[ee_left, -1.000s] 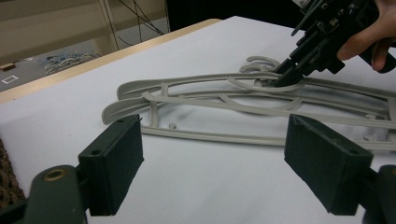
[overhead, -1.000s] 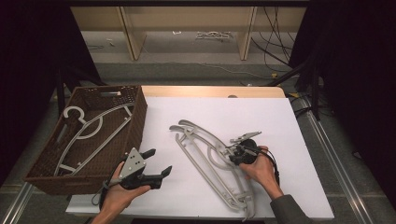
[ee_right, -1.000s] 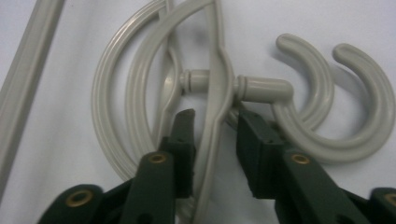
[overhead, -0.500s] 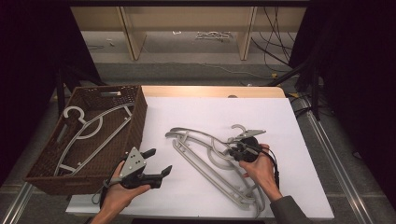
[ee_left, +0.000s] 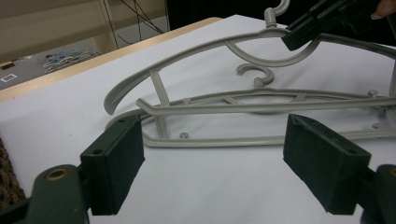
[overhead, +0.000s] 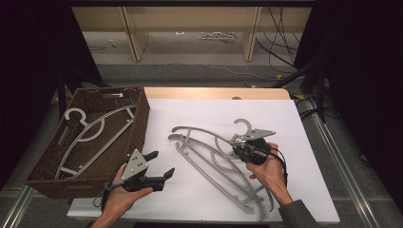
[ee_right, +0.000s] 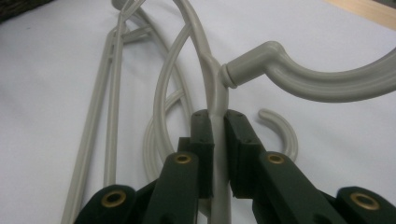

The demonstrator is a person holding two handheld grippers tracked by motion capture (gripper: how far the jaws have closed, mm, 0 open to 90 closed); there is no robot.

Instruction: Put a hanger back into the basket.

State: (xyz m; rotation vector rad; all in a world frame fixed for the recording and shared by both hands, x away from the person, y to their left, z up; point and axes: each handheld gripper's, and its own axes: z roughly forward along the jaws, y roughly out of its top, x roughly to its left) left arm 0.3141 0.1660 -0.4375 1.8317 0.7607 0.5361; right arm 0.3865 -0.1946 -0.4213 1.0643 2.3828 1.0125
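My right tool [ee_right: 218, 140] clamps the top hanger [ee_right: 205, 70] below its hook; next, carry it into the basket [overhead: 138, 123]; left tool [ee_left: 212, 163] gapes empty.

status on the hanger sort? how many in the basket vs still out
Done: one hanger lies in the wicker basket. In hand: the right gripper is shut on the top hanger beside its hook, one end raised off the table in the left gripper view. Left: that one plus the hanger under it on the white table. The left gripper is open, holding nothing.
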